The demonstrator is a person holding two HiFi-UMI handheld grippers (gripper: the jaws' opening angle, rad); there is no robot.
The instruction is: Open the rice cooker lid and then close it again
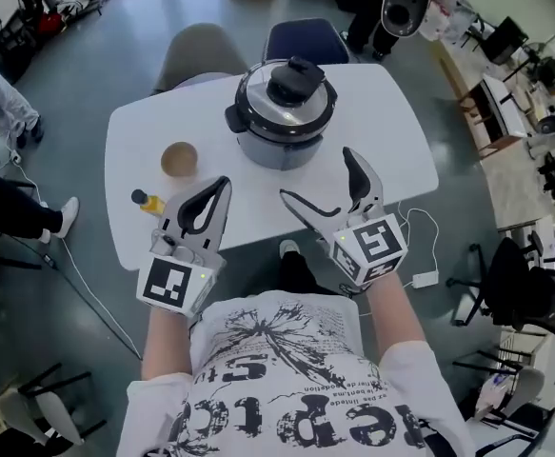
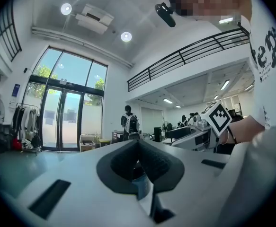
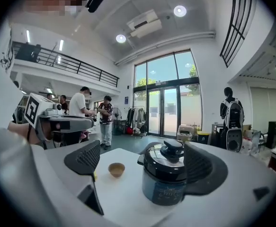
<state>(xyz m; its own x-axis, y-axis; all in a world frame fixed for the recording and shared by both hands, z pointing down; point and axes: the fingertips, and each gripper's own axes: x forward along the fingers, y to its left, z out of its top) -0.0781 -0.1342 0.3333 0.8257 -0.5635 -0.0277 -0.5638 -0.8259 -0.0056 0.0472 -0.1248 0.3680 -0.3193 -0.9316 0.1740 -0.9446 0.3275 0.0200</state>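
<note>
Fingers [image 2: 159, 162] of the left gripper [image 1: 222, 187] are pressed together, empty; the right gripper [image 1: 318, 174] has its fingers spread wide. Both are near the closed silver-and-black rice cooker [image 1: 282, 112] on the white worktop [image 1: 391, 122].

The rice cooker [image 1: 282, 112] is showing silvery grey with a black knob against the white counter [image 1: 391, 141]. The cup [image 1: 179, 160] is looking tan, the small object [image 1: 148, 202] yellow. The left gripper [image 1: 226, 184] and right gripper [image 1: 317, 174] are wearing black-and-white square markers, pale grey bodies and black fingers [image 1: 358, 174].
</note>
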